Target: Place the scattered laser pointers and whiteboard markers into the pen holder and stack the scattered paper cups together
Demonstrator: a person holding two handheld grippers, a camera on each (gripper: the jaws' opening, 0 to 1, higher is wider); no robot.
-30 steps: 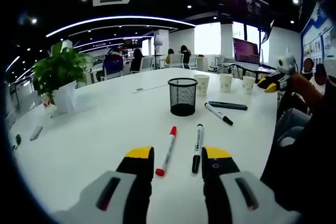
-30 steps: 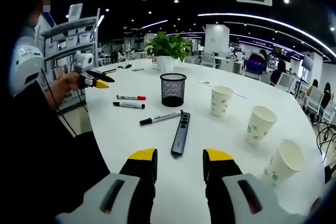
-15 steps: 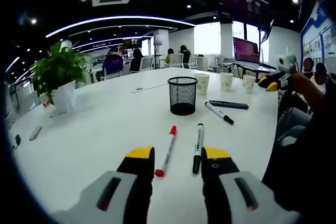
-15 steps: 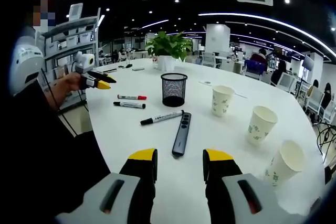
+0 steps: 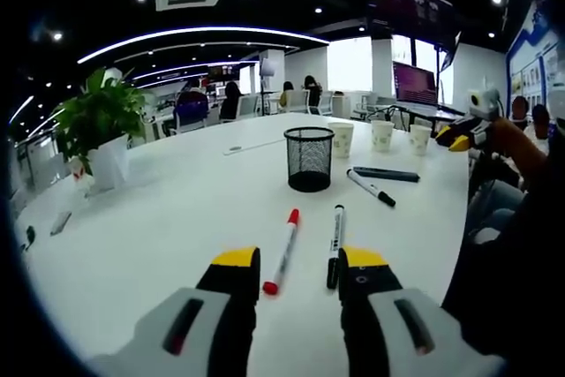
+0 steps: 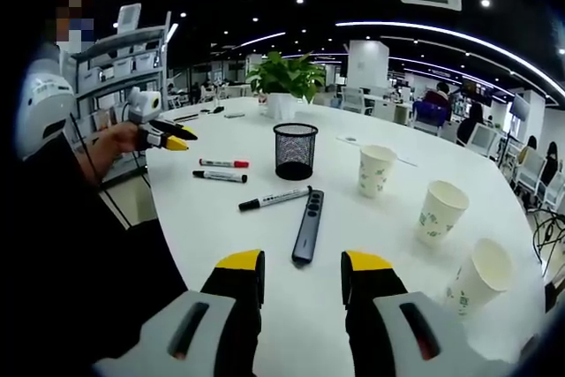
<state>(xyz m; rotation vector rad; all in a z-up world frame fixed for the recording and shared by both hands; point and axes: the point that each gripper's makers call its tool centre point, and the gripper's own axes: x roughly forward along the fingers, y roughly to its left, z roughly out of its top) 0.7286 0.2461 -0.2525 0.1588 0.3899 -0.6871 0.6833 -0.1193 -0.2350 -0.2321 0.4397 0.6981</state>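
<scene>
Both tools are empty with jaws apart: the left tool (image 5: 293, 269) hangs low over the white table (image 5: 168, 218), its jaws framing the near ends of a red marker (image 5: 282, 240) and a black marker (image 5: 335, 236) that lie side by side just ahead, and the right tool (image 6: 302, 273) points at the laser pointer (image 6: 307, 226), a slim, flat, dark slab lying beside a third marker (image 6: 274, 199). Beyond them stands the holder (image 6: 295, 151), a black wire-mesh cylinder with an open top. Three paper cups (image 6: 440, 211) stand upright and apart in a row to its right. The markers look light, stiff and round, with smooth plastic barrels that would likely roll or squirt out of a loose pinch on this glossy table; I would take each across the middle of the barrel, jaws square to its length. The pointer, being flat, should sit steadier but offers thin edges, so a grip across its narrow width near the centre seems best. The cups are thin-walled, tapered and easily crushed or tipped; a gentle hold on the rim or upper wall suits them. The mesh holder seems light enough to slide if knocked, so drops should go straight down.
</scene>
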